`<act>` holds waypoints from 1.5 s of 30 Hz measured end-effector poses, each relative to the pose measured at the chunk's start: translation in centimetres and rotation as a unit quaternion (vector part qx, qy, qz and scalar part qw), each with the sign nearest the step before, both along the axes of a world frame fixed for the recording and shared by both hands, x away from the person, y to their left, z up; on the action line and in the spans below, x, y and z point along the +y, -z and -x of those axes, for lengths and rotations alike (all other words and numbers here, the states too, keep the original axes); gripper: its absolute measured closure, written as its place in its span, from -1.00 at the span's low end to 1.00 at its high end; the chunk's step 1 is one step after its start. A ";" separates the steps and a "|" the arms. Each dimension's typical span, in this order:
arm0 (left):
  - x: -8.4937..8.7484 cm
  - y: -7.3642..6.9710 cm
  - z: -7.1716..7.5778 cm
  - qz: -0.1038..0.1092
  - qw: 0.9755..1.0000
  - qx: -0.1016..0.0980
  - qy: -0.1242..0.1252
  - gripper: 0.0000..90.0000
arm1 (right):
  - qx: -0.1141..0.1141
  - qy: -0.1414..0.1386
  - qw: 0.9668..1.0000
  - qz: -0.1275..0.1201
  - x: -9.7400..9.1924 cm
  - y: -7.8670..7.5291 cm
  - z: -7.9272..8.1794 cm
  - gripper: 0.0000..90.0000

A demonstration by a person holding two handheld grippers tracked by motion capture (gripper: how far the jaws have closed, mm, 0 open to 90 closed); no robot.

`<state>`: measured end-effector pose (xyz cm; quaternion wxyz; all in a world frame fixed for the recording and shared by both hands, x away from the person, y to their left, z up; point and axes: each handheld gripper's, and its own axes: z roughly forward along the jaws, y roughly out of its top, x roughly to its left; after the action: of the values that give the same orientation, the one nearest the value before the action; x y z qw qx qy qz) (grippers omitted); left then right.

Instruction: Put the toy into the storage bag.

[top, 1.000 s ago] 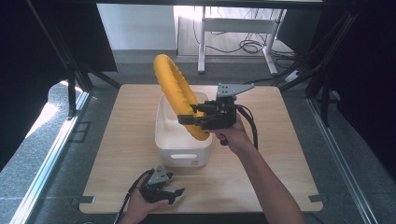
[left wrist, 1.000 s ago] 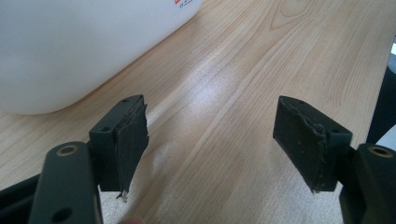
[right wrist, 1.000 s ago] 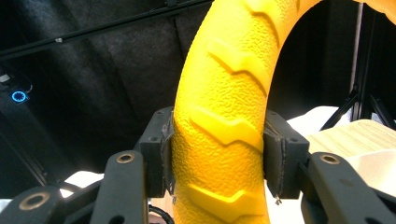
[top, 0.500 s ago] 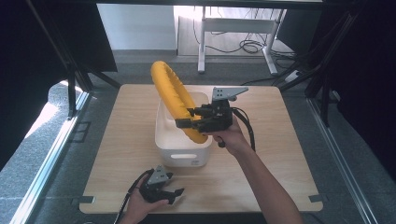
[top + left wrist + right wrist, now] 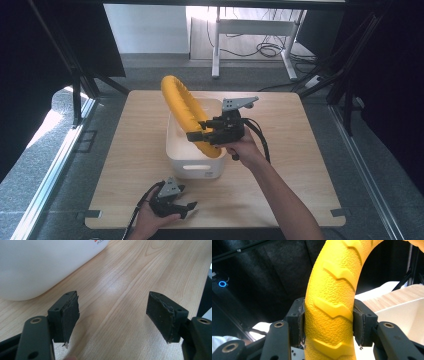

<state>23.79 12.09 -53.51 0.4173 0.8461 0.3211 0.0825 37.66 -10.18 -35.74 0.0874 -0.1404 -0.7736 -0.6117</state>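
1. A yellow ring [image 5: 186, 112] with a raised tread pattern is held upright and tilted over the white bin [image 5: 192, 160], its lower part inside the bin and its top leaning toward the far left
2. The right gripper [image 5: 200, 135] is seen with its fingers [image 5: 297, 322] clamped on the ring's rim, one on each side
3. The bin is stood near the middle of the wooden desk [image 5: 305, 150]
4. The left gripper [image 5: 187, 207] is held low at the near edge of the desk, just in front of the bin, its fingers [image 5: 68, 315] spread wide apart with nothing between them
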 end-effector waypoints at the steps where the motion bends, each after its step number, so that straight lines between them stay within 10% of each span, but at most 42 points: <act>1: 0.0 0.0 0.0 -0.001 1.000 0.000 0.001 -0.41 | 0.000 -0.002 1.000 0.003 0.0 0.1 0.0 0.14; 34: -0.2 0.1 0.0 -0.010 1.000 0.001 0.006 -0.42 | -0.040 0.061 0.997 0.039 -3.0 2.3 -0.4 0.04; 45: -0.2 0.2 0.0 -0.009 1.000 0.002 0.008 -0.42 | -0.066 0.098 0.993 0.016 -3.8 1.7 0.7 -0.32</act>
<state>23.78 11.86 -53.66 0.4093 0.8528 0.3144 0.0802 36.92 -13.94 -37.41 -0.0269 -0.1764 -0.7699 -0.6127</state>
